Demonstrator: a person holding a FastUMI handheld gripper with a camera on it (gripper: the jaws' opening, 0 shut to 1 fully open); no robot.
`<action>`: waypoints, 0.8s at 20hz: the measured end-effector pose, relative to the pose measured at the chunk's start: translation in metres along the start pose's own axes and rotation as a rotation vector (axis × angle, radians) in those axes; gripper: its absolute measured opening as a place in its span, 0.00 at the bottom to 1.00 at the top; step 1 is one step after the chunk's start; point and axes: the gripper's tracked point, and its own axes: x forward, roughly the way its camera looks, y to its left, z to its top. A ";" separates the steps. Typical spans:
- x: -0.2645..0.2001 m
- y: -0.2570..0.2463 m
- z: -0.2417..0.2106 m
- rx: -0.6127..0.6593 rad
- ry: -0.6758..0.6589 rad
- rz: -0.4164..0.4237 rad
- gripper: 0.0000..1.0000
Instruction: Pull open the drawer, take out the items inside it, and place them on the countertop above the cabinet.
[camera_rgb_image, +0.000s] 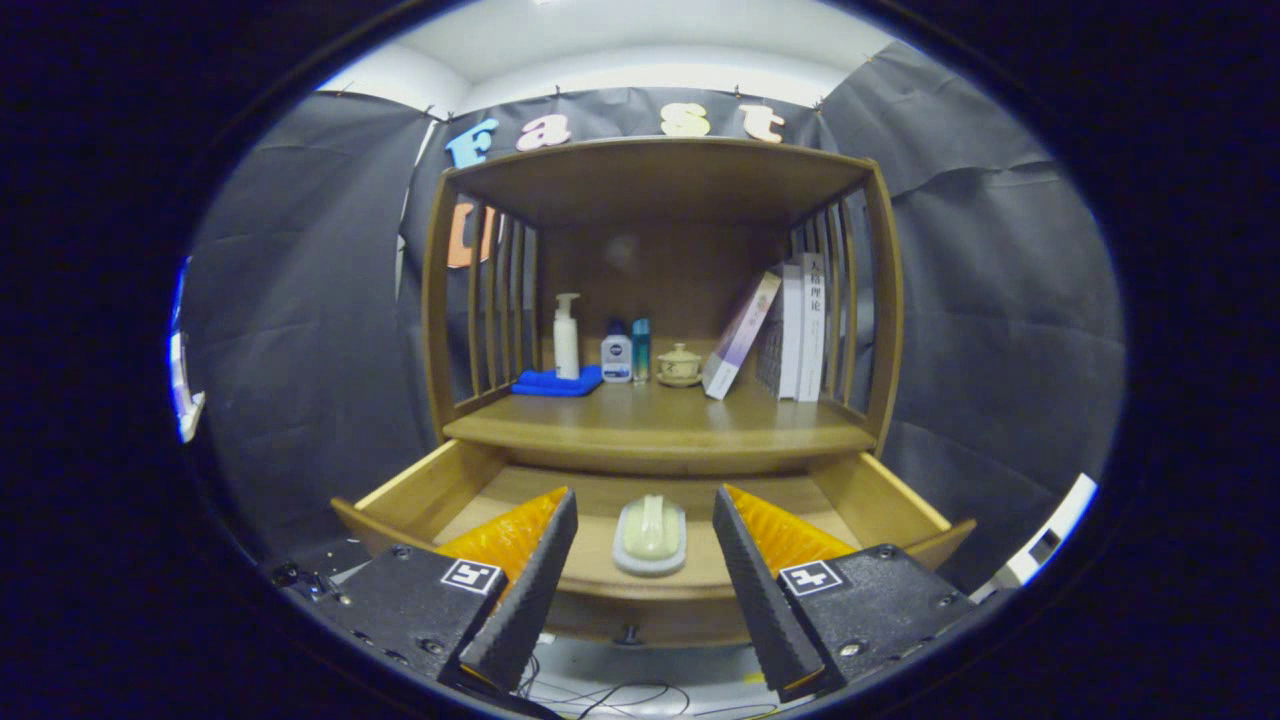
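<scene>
**Dark cloth booth, pale ceiling**

We see black cloth walls (300, 300) draped across the left and right of the frame, wrinkled and pinned along the top. Above them, at upper centre, a white ceiling (640, 50) glows softly. Cables (620, 695) trail over the pale floor at bottom centre.

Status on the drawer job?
Done: drawer is pulled open. In hand: nothing; the gripper has its jaws open either side of the pale lidded dish lying in the drawer. Left: grasp it and set it on the countertop.
</scene>
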 end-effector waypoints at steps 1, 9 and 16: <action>0.010 -0.002 0.013 0.002 -0.001 -0.001 0.88; 0.095 -0.003 0.028 0.018 0.268 0.048 0.88; 0.137 0.005 -0.060 -0.021 0.696 0.075 0.88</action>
